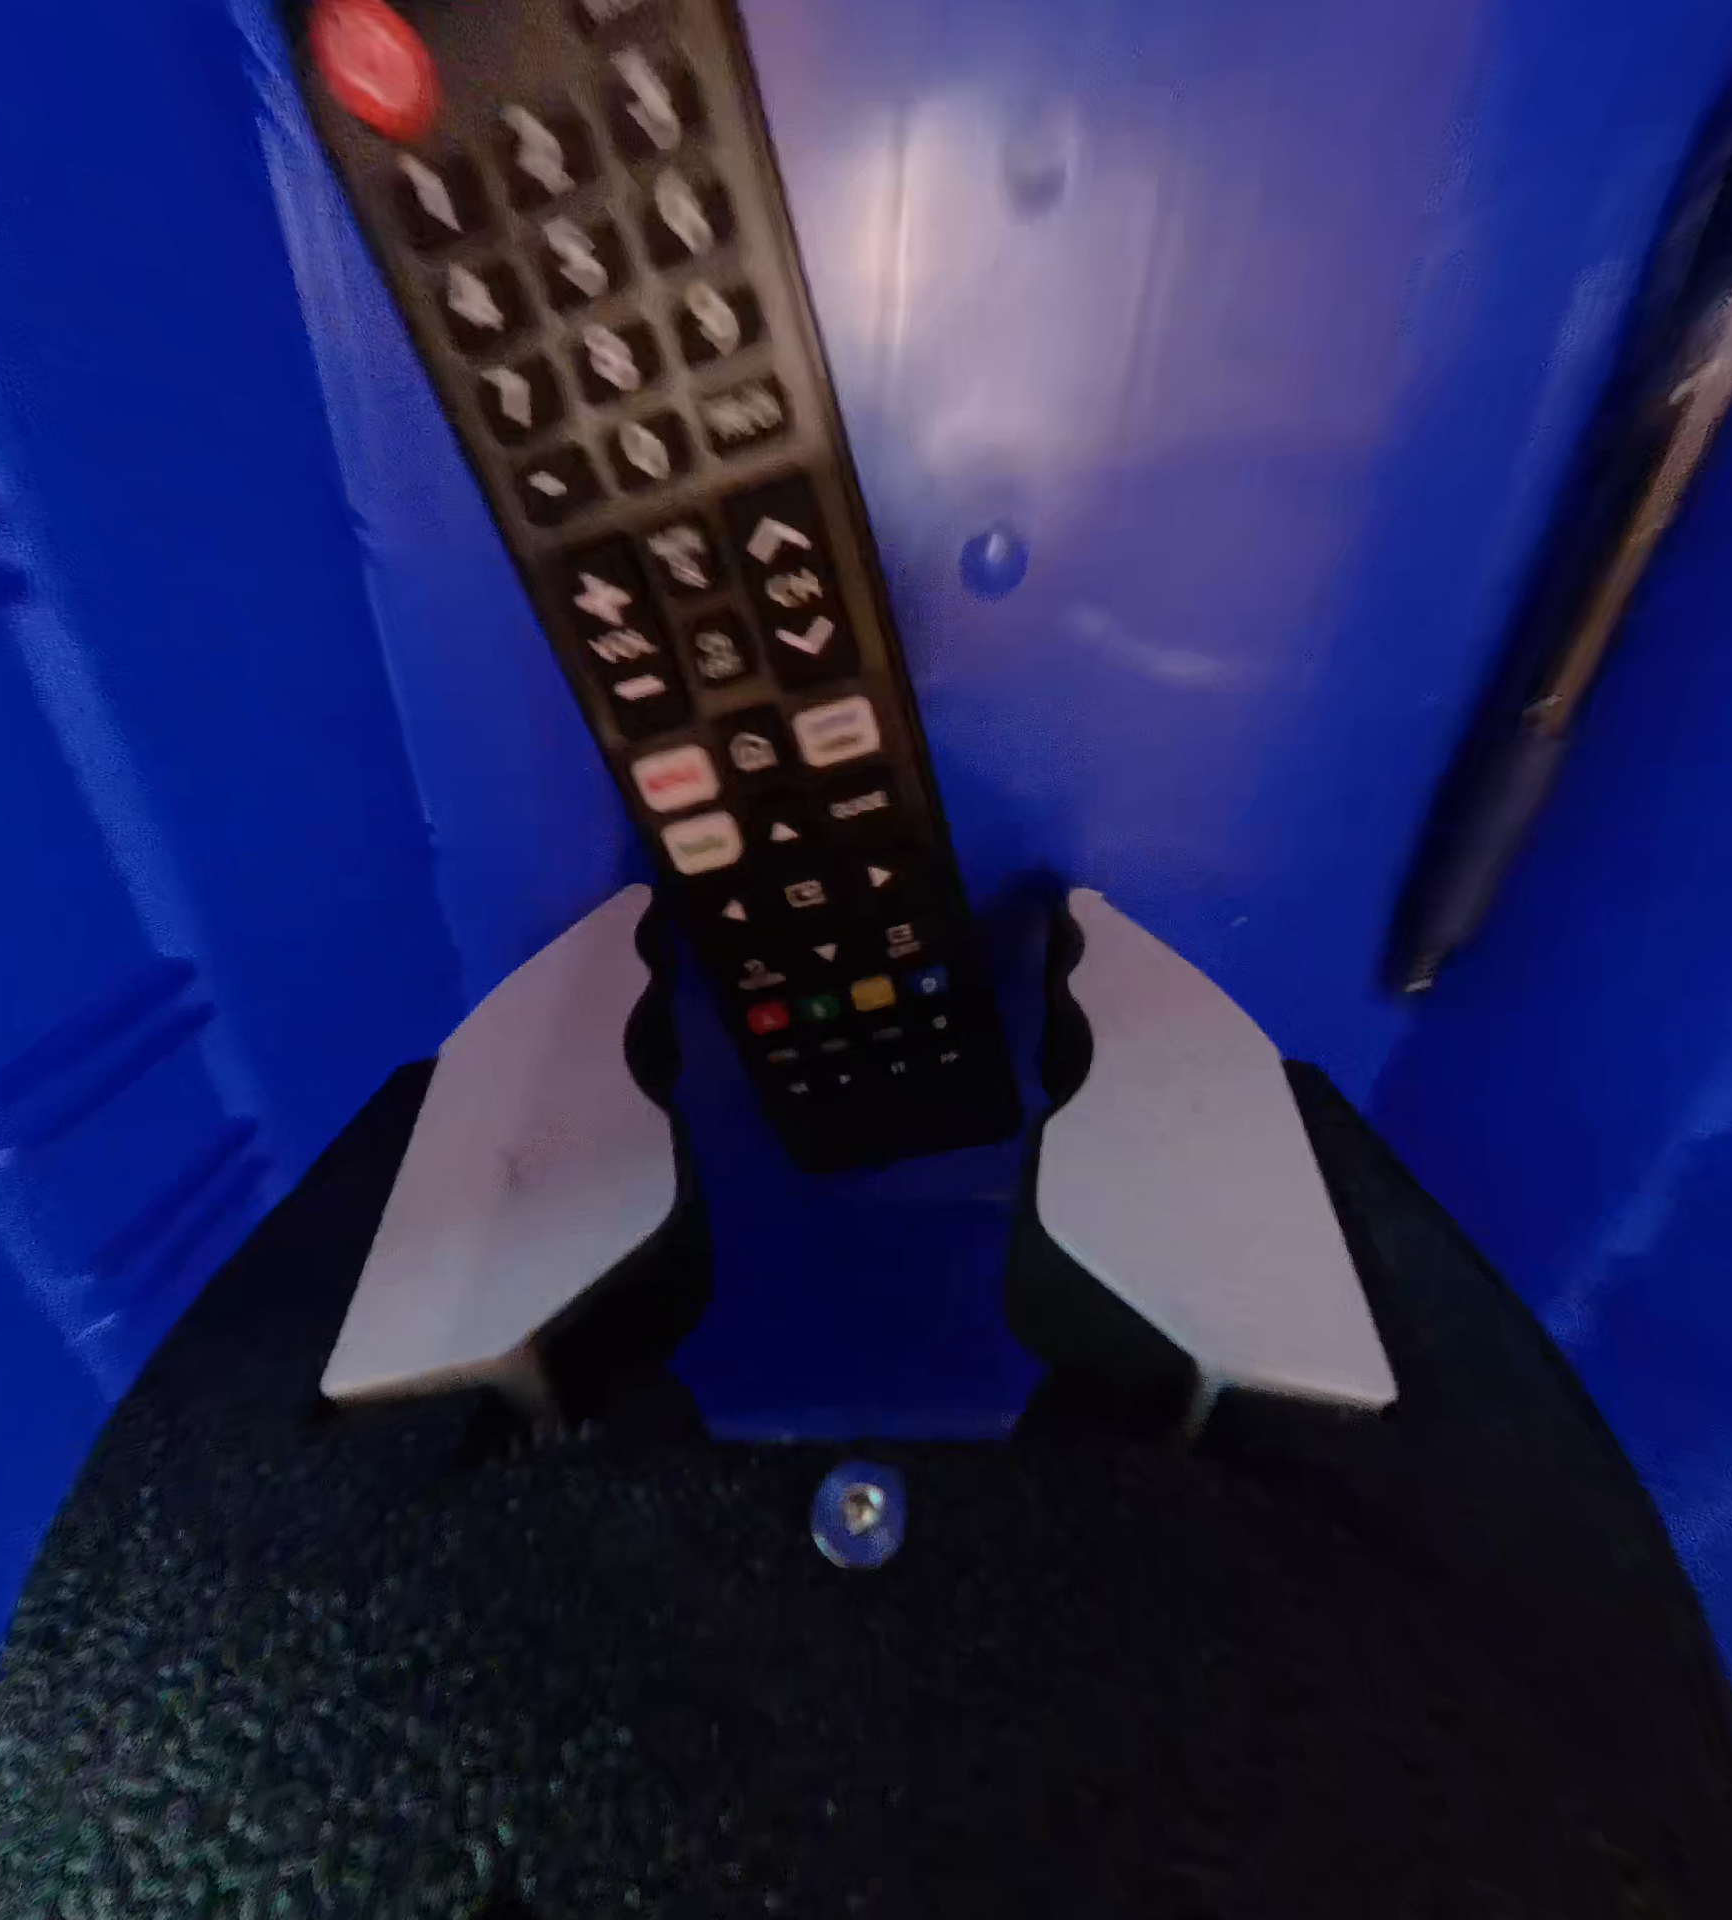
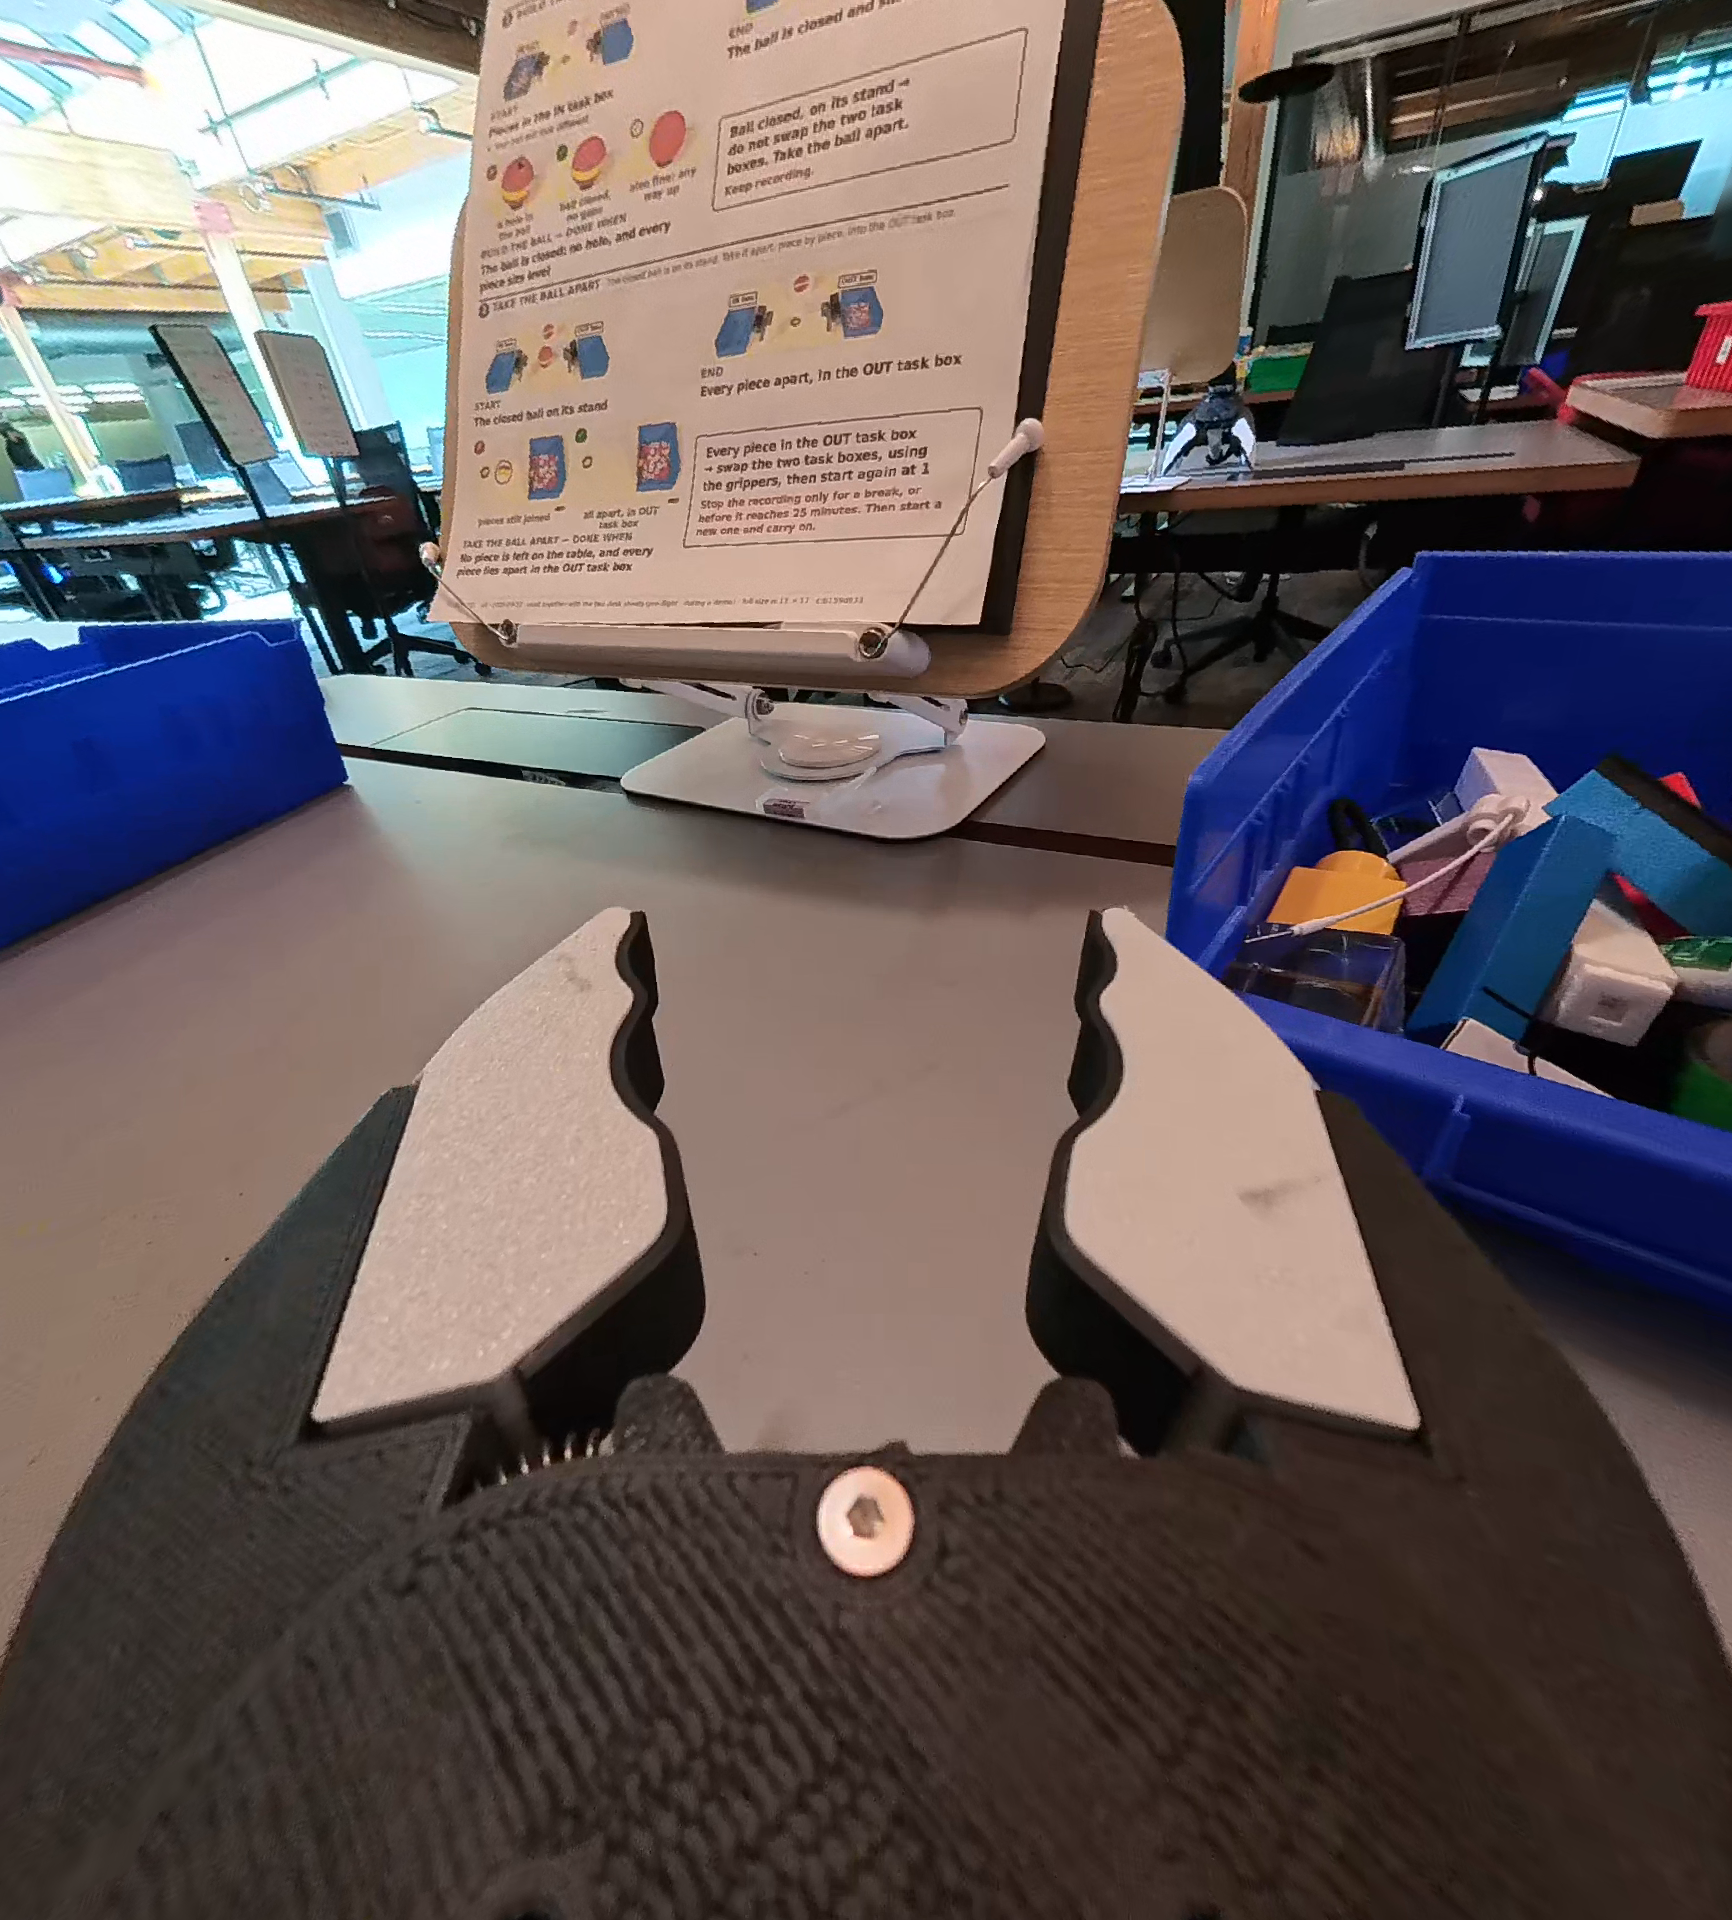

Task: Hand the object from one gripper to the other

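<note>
A black remote control (image 1: 654, 499) with a red button at its far end lies inside a blue bin (image 1: 1205, 416) in the left wrist view, which is blurred. My left gripper (image 1: 857, 914) is open inside the bin. Its two fingers stand either side of the remote's near end, with a gap showing on the right side. My right gripper (image 2: 867, 925) is open and empty, low over the grey table (image 2: 841, 1039). The remote does not show in the right wrist view.
A blue bin (image 2: 1464, 1153) with several mixed objects stands at the right. Another blue bin (image 2: 114, 769) stands at the left. A document stand (image 2: 820, 769) with a printed sheet stands behind the table's middle. A thin dark object (image 1: 1589, 582) leans along the right bin wall. My hands' fingertips stand some 60 cm from each other.
</note>
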A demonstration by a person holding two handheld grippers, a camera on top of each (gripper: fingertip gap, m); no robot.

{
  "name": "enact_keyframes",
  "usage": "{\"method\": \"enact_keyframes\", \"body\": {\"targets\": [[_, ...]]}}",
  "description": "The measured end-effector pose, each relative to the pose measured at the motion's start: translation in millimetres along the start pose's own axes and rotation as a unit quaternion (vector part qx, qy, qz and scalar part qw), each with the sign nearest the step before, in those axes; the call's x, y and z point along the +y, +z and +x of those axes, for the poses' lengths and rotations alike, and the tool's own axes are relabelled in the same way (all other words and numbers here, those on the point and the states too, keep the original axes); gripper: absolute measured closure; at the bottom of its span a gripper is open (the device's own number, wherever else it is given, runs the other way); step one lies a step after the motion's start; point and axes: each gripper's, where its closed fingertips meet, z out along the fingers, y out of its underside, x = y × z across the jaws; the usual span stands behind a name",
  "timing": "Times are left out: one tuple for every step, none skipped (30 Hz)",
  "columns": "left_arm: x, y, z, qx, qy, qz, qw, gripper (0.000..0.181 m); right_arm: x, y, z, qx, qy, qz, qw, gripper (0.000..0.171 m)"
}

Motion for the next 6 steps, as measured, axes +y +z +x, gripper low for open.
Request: {"method": "enact_keyframes", "body": {"targets": [[-0.1, 1.1, -2.2, -0.015, 0.024, 0.004, 1.000, 0.116, 0.1, 0.0, -0.6, 0.000, -0.002, 0.000, 1.000, 0.093], [-1.1, 0.9, -1.5, -0.018, 0.036, 0.009, 0.999, 0.118, 0.0, 0.1, -1.1, 0.000, -0.005, 0.000, 1.000, 0.093], [-1.7, 0.8, -1.1, -0.017, 0.044, 0.015, 0.999, 0.120, 0.3, 0.4, -1.8, -0.001, -0.008, -0.001, 1.000, 0.093], [-2.9, 0.7, -0.6, -0.016, 0.058, 0.026, 0.998, 0.121, 0.9, 0.8, -2.9, -0.003, -0.010, -0.003, 1.000, 0.093], [-4.5, 0.6, 0.3, -0.014, 0.078, 0.041, 0.996, 0.123, 1.4, 1.1, -3.9, -0.005, -0.012, -0.005, 1.000, 0.093], [-5.9, 0.0, 1.3, -0.014, 0.100, 0.056, 0.993, 0.124, 1.6, 1.2, -4.7, -0.006, -0.015, -0.006, 1.000, 0.093]]}}
